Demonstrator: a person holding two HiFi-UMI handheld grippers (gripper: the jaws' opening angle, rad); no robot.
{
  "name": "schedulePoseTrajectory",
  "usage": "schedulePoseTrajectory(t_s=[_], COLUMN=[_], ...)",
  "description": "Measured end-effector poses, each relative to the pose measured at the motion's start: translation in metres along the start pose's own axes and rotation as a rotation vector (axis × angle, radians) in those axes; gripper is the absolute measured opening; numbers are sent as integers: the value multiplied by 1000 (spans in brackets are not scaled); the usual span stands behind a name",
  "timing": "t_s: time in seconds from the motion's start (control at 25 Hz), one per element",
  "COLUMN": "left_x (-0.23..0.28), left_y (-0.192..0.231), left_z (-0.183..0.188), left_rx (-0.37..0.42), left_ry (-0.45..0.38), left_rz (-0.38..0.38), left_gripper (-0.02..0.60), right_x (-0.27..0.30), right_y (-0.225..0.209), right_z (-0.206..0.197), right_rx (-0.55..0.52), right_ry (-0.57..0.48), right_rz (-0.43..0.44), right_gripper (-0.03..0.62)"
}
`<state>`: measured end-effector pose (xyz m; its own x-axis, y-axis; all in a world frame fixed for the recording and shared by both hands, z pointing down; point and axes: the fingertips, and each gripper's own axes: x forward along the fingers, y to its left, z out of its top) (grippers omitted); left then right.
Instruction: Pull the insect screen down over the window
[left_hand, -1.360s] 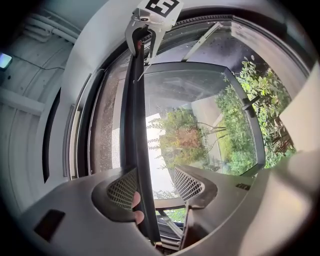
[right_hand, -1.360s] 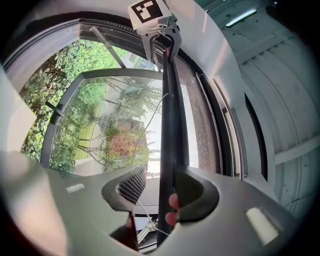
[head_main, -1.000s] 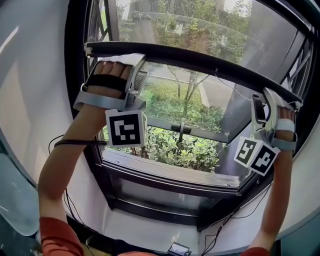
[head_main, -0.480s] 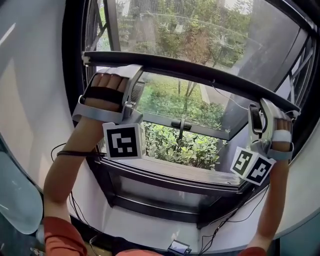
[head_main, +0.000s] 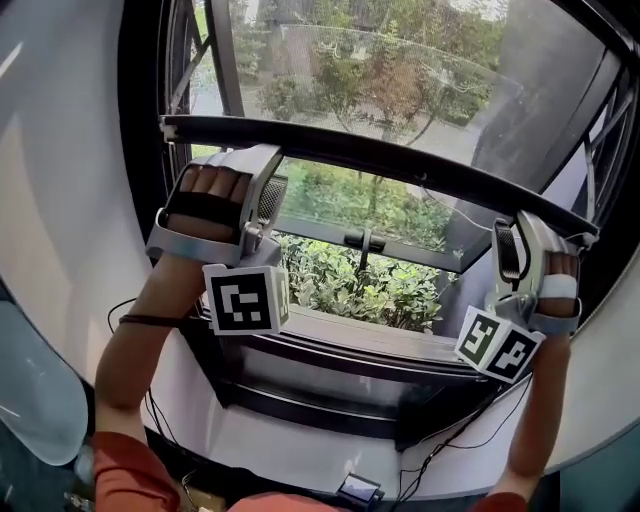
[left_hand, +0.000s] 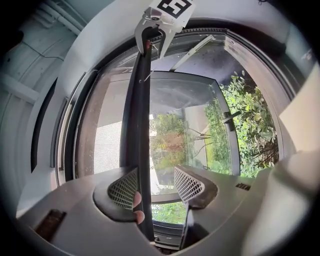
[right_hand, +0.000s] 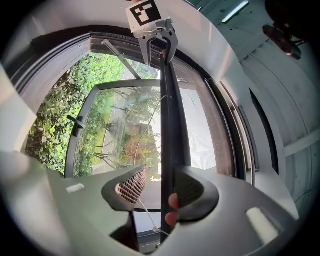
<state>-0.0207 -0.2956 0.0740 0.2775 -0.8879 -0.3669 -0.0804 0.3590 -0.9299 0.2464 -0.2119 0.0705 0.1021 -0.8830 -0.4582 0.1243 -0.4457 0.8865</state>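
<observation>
Screen bar (head_main: 400, 168), mid frame, is hooked betw. parted jaws of left gripper (left_hand: 155, 185) & right gripper (right_hand: 160, 187), unclamped; mid-pull, even downward pull is called for.

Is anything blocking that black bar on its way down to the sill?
Nothing visible does. Below the bar the way is open down to the sill; the glass pane swings outward, beyond the bar's path.

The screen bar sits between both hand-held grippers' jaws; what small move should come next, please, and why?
Probably pull the bar straight down, both ends level: it sits between the open jaws of the left hand-held gripper and right hand-held gripper, well above the sill.
</observation>
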Motion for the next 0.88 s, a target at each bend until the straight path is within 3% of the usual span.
schedulePoseTrajectory(t_s=[0.48, 0.88], left_x=[-4, -33], left_y=[-11, -69], left_z=[0, 3], left_rx=[-6, -7], left_ry=[-18, -14], left_rz=[-60, -62], left_gripper=[216, 215], right_x=[-5, -40], right_y=[8, 66], right_z=[2, 6], right_rx=[43, 55], right_ry=[-8, -22], right_rz=[53, 74], right_gripper=[181, 181])
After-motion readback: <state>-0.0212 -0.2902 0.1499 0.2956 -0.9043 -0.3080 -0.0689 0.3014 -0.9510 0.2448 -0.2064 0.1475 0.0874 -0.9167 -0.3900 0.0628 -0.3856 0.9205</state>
